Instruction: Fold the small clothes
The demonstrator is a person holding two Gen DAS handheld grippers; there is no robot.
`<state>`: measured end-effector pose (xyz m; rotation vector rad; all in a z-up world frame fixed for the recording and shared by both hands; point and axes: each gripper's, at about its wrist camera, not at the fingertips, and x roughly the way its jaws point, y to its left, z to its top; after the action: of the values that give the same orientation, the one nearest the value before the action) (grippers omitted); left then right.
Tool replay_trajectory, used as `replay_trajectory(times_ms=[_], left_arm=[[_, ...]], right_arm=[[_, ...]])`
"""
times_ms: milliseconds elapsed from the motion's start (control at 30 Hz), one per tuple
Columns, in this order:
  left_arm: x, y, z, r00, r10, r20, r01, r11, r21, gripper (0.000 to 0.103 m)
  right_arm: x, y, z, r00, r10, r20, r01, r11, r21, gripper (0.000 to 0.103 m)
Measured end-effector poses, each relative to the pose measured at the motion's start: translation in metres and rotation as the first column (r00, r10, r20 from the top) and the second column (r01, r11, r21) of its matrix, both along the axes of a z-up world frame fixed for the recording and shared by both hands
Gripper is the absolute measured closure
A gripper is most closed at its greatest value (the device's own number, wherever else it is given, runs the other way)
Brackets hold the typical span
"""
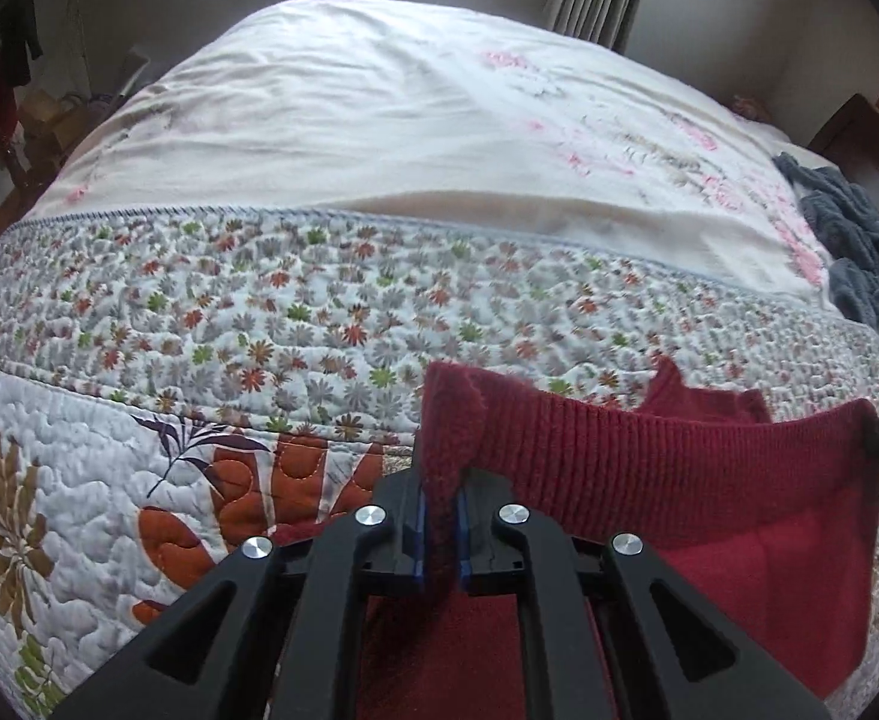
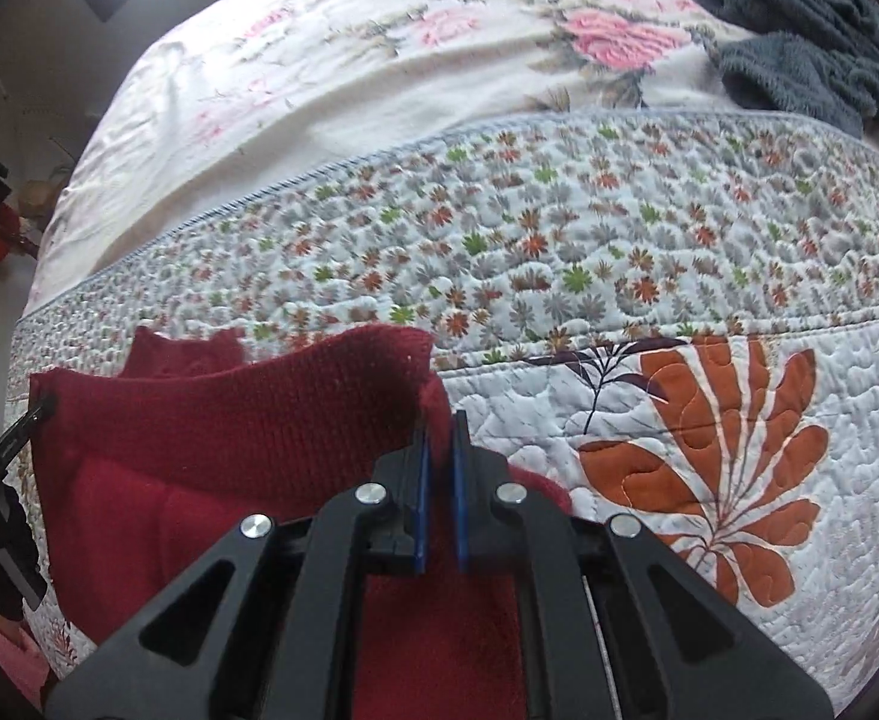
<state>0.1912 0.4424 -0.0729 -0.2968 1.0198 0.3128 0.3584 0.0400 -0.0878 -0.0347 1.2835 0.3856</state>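
On the left, the left gripper (image 1: 442, 480) is clamped tight on one corner of the dark red knit garment (image 1: 649, 468), a fuzzy tuft of the fabric poking up between its blue pads (image 1: 418, 531). From that pinch the ribbed edge of the garment stretches away to the right, taut and lifted off the bedding, with the rest of the red cloth hanging below it toward the near side. Over at the right end of that edge, the right gripper (image 2: 439, 450) has its jaws drawn narrow on the opposite corner, the knit pinched between its blue pads (image 2: 460, 516). So the garment is strung between the two claws, at the near edge of the bed, just above the quilted floral bedspread (image 2: 559, 252) with its big orange leaf print (image 2: 721, 468). Farther back, a cream blanket with pink roses (image 2: 379, 60) covers the far part of the bed, its near edge overlapping the quilt. At the far right of the bed a rumpled grey towel (image 2: 799, 24) lies on that cream blanket, well apart from the red garment. In the right wrist view, a pink sleeve (image 2: 1, 642) shows at the lower left edge.
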Motion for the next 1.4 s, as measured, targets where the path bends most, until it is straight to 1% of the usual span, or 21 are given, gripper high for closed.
replay_trajectory(times_ms=[100, 167, 233, 267, 300, 333, 433, 500, 567, 600, 667, 767, 933, 1033, 1067, 1100, 1133, 1167, 1200, 1233, 1400], left_arm=[[0.005, 0.002, -0.013, 0.999, 0.002, -0.032, -0.002, 1.0, 0.002, 0.094], [0.006, 0.003, -0.021, 0.999, 0.009, -0.052, -0.009, 1.0, 0.003, 0.088], [0.005, 0.005, -0.027, 0.997, 0.029, -0.073, -0.028, 1.0, 0.009, 0.077], [0.003, 0.007, -0.029, 0.996, 0.039, -0.077, -0.039, 0.999, 0.009, 0.074], [0.002, 0.009, -0.03, 0.996, 0.051, -0.078, -0.051, 0.999, 0.006, 0.066], [-0.001, 0.012, -0.03, 0.994, 0.07, -0.083, -0.07, 0.998, -0.003, 0.058], [-0.013, 0.022, -0.019, 0.991, 0.114, -0.068, -0.117, 0.992, -0.047, 0.057], [-0.027, 0.024, 0.0, 0.991, 0.129, -0.039, -0.13, 0.991, -0.032, 0.057], [-0.049, 0.019, 0.025, 0.994, 0.111, 0.006, -0.111, 0.994, -0.008, 0.055], [-0.058, 0.015, 0.034, 0.995, 0.099, 0.018, -0.1, 0.995, 0.006, 0.052], [-0.08, 0.0, 0.05, 0.998, 0.05, 0.038, -0.051, 0.998, 0.023, 0.048], [-0.109, -0.028, 0.06, 0.999, -0.017, 0.035, 0.017, 1.0, 0.017, 0.046], [-0.151, -0.073, 0.049, 0.996, -0.094, 0.005, 0.094, 0.996, -0.013, 0.046], [-0.165, -0.089, 0.034, 0.994, -0.108, -0.021, 0.108, 0.994, -0.02, 0.046], [-0.167, -0.092, 0.027, 0.994, -0.104, -0.037, 0.103, 0.994, -0.028, 0.046], [-0.167, -0.091, 0.022, 0.994, -0.098, -0.042, 0.096, 0.994, -0.046, 0.046], [-0.167, -0.09, 0.018, 0.995, -0.092, -0.046, 0.089, 0.994, -0.063, 0.046], [-0.167, -0.089, 0.012, 0.995, -0.084, -0.056, 0.081, 0.995, -0.067, 0.046], [-0.166, -0.089, 0.009, 0.995, -0.08, -0.064, 0.076, 0.995, -0.061, 0.046], [-0.166, -0.09, 0.007, 0.994, -0.08, -0.07, 0.076, 0.995, -0.059, 0.046], [-0.166, -0.087, 0.001, 0.992, -0.092, -0.089, 0.085, 0.993, -0.077, 0.046]], right_arm=[[0.005, 0.001, -0.017, 1.0, -0.01, -0.022, 0.01, 1.0, -0.021, 0.098], [0.008, 0.001, -0.026, 0.999, -0.021, -0.039, 0.02, 0.999, -0.03, 0.097], [0.009, 0.0, -0.034, 0.998, -0.038, -0.058, 0.036, 0.999, -0.039, 0.094], [0.009, -0.001, -0.037, 0.997, -0.044, -0.067, 0.041, 0.998, -0.046, 0.088], [0.008, -0.002, -0.04, 0.996, -0.051, -0.072, 0.047, 0.997, -0.057, 0.083], [0.006, -0.003, -0.039, 0.996, -0.054, -0.069, 0.05, 0.997, -0.056, 0.081], [-0.005, -0.015, -0.023, 0.997, -0.064, -0.051, 0.064, 0.998, -0.002, 0.079], [-0.021, -0.03, -0.003, 0.997, -0.068, -0.046, 0.071, 0.995, 0.074, 0.068], [-0.04, -0.041, 0.011, 0.998, -0.049, -0.027, 0.051, 0.995, 0.091, 0.062], [-0.055, -0.048, 0.019, 1.0, -0.025, -0.015, 0.026, 0.995, 0.096, 0.06], [-0.081, -0.062, 0.026, 1.0, 0.0, -0.016, 0.002, 0.993, 0.119, 0.055], [-0.116, -0.079, 0.025, 0.998, 0.028, -0.056, -0.019, 0.989, 0.15, 0.052], [-0.165, -0.1, -0.001, 0.993, 0.037, -0.115, -0.02, 0.989, 0.146, 0.052], [-0.179, -0.099, -0.018, 0.986, 0.044, -0.158, -0.021, 0.989, 0.147, 0.052], [-0.179, -0.099, -0.023, 0.983, 0.044, -0.18, -0.016, 0.988, 0.152, 0.058], [-0.18, -0.097, -0.029, 0.977, 0.047, -0.206, -0.012, 0.986, 0.167, 0.068], [-0.181, -0.096, -0.031, 0.976, 0.048, -0.214, -0.011, 0.985, 0.171, 0.072], [-0.182, -0.095, -0.032, 0.976, 0.05, -0.212, -0.014, 0.986, 0.168, 0.078], [-0.183, -0.092, -0.029, 0.978, 0.055, -0.202, -0.023, 0.987, 0.158, 0.091], [-0.184, -0.092, -0.026, 0.979, 0.059, -0.196, -0.028, 0.987, 0.161, 0.095], [-0.19, -0.104, 0.006, 0.988, 0.051, -0.147, -0.018, 0.976, 0.216, 0.097]])
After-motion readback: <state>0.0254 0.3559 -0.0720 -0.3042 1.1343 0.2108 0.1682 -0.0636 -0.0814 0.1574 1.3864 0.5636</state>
